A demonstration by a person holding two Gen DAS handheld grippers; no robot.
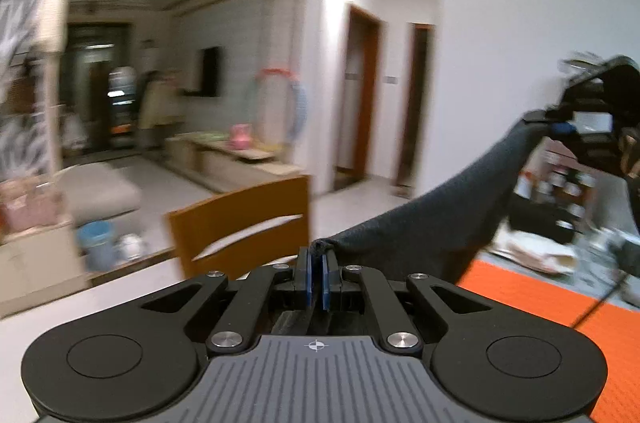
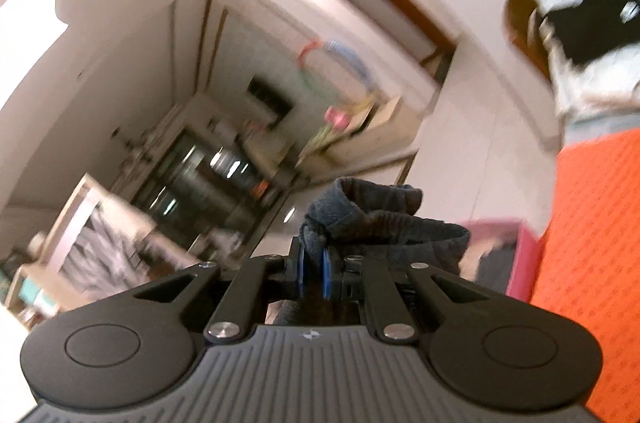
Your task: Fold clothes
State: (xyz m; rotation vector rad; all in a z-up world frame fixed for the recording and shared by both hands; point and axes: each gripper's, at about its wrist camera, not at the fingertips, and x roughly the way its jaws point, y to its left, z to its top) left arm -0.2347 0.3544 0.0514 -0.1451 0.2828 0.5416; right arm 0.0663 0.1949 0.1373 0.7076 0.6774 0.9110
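A dark grey garment [image 1: 432,223] hangs stretched in the air between both grippers. My left gripper [image 1: 318,261] is shut on one corner of it, the cloth pinched between the blue pads. In the left wrist view the cloth runs up and right to my right gripper [image 1: 558,127], which clamps its other end. In the right wrist view my right gripper [image 2: 314,255] is shut on a bunched, ribbed edge of the dark garment [image 2: 376,219]. An orange mat [image 1: 560,311] lies below at the right; the orange mat [image 2: 592,223] also fills the right side of the tilted right wrist view.
A wooden chair back [image 1: 240,223] stands just beyond the white table edge [image 1: 100,299]. A pink box [image 2: 520,259] sits beside the mat. Cluttered shelves [image 1: 560,183] stand at the right, a low bench [image 1: 240,151] and doorways [image 1: 360,95] further back.
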